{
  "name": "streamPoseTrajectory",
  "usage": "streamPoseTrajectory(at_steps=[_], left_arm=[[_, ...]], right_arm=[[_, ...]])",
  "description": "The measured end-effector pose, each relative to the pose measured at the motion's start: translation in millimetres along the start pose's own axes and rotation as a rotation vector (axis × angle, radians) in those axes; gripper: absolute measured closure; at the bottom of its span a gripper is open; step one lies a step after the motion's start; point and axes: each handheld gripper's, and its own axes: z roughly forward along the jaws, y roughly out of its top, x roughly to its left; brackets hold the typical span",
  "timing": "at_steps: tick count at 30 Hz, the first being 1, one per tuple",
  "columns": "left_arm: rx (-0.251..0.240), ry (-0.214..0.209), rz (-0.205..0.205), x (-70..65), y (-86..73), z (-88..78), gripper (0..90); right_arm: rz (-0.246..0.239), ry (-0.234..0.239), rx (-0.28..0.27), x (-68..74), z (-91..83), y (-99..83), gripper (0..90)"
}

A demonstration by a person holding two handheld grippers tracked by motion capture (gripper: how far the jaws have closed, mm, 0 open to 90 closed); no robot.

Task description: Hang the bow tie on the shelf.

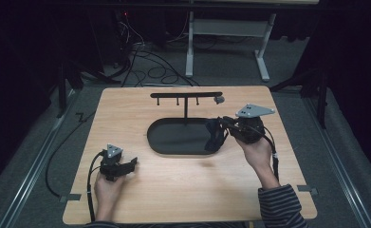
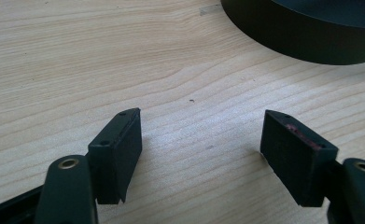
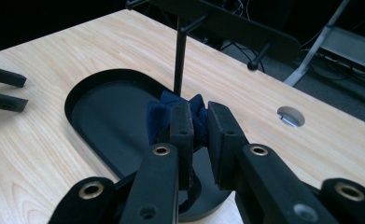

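A black oval tray (image 1: 173,140) lies mid-table, and a black T-shaped hanger stand (image 1: 186,95) with small pegs rises from its far rim. My right gripper (image 1: 222,124) hovers over the tray's right end, shut on a dark blue bunched cloth piece (image 1: 215,135). In the right gripper view the cloth (image 3: 157,116) bulges out past the pinching jaws of the right gripper (image 3: 200,114), just in front of the stand's post (image 3: 180,60). My left gripper (image 1: 131,164) rests low on the table at the near left, open and empty. Its jaws stand wide apart in the left gripper view, with the tray wall (image 2: 301,42) beyond the left gripper (image 2: 201,126).
A small grey knob (image 1: 218,99) sits at the right tip of the stand's bar. A round hole (image 3: 291,115) is cut in the tabletop behind the tray. Cables (image 1: 145,66) and a white desk frame (image 1: 228,28) are on the floor beyond the table.
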Motion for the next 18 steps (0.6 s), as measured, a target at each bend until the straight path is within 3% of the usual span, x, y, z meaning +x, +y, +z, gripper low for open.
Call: streamPoseTrajectory(at_steps=[8,18], left_arm=[[0.0,0.001,0.001,-0.1,0.0,0.1,29.9],[0.003,0.002,0.003,-0.3,0.2,0.0,29.9]], right_arm=[[-0.019,-0.013,0.0,-3.7,9.1,15.0,82.8],[-0.003,-0.02,-0.017,-9.3,10.7,28.7,82.8]])
